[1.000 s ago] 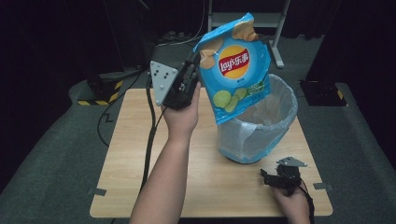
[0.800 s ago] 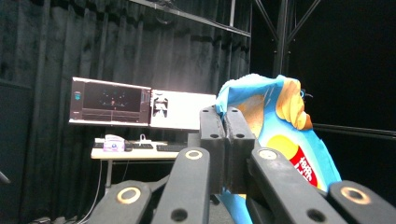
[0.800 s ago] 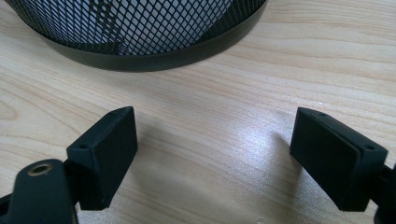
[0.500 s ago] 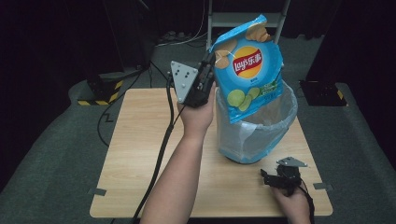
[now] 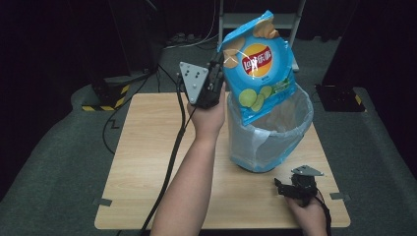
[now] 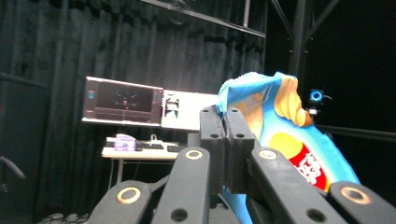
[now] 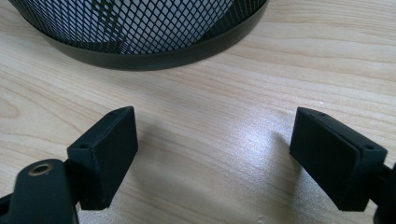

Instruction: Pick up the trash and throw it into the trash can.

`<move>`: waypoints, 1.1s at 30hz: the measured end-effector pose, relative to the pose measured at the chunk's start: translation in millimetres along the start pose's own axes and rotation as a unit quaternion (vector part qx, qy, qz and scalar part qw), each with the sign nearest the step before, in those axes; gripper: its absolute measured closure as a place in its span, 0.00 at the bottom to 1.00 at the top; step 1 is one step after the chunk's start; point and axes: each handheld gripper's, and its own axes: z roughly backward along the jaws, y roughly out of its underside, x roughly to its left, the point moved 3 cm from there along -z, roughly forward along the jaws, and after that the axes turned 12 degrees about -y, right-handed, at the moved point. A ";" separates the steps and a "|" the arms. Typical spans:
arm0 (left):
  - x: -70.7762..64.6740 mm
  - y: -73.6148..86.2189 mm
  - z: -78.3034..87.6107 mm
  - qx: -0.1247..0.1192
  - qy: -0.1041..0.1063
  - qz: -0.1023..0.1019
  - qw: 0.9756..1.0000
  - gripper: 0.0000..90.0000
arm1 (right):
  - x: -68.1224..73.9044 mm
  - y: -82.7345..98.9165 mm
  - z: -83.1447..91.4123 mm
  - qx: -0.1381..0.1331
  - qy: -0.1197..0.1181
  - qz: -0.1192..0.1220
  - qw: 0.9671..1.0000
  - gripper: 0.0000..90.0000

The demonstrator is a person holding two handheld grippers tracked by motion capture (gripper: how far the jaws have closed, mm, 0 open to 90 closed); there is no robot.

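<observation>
Left gripper (image 5: 219,73) raised above the far side of the wooden table (image 5: 147,162), jaws pressed together on the upper left edge of a blue Lay's crisp bag (image 5: 258,66). Seen in the left gripper view as two black pads closed flat against each other, a fold of the blue bag (image 6: 289,140) pinched between them and trailing off to the right. Bag hanging tilted over the mouth of the waste bin (image 5: 270,132), its lower corner dipping just inside the rim at the near left; whether it touches the clear liner is hard to tell from above. Bin standing upright on the right half of the table, lined with a pale plastic bag folded over the rim. Black mesh wall and solid base ring of the bin (image 7: 140,32) close ahead in the right gripper view, resting on the wood grain (image 7: 215,121).

Right gripper (image 5: 285,189) low at the near right corner of the table, just in front of the bin and well apart from the crisp bag. Jaws spread wide, nothing between them, bare tabletop below.

Left forearm (image 5: 189,182) stretched diagonally across the table from the near edge, a black cable (image 5: 172,157) running alongside it. Grey three-cornered plate (image 5: 192,78) on top of the left gripper, facing left. Lit monitor (image 6: 123,100) on a desk in the dark background of the left gripper view.
</observation>
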 end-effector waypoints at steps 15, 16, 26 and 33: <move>-9.8 1.2 0.8 -0.011 -0.003 0.004 1.000 0.98 | 0.8 0.4 0.2 -0.001 0.000 -0.001 1.000 0.17; -12.1 0.6 0.3 -0.014 -0.003 0.003 1.000 0.98 | 0.8 0.4 0.2 -0.001 0.000 -0.001 1.000 0.17; -34.2 8.3 -1.9 -0.009 0.016 -0.014 1.000 0.98 | 0.9 0.7 0.4 -0.001 -0.002 0.000 1.000 0.17; -27.5 25.8 5.2 0.007 0.015 -0.024 1.000 0.97 | 0.9 0.7 0.4 -0.001 -0.002 0.000 1.000 0.17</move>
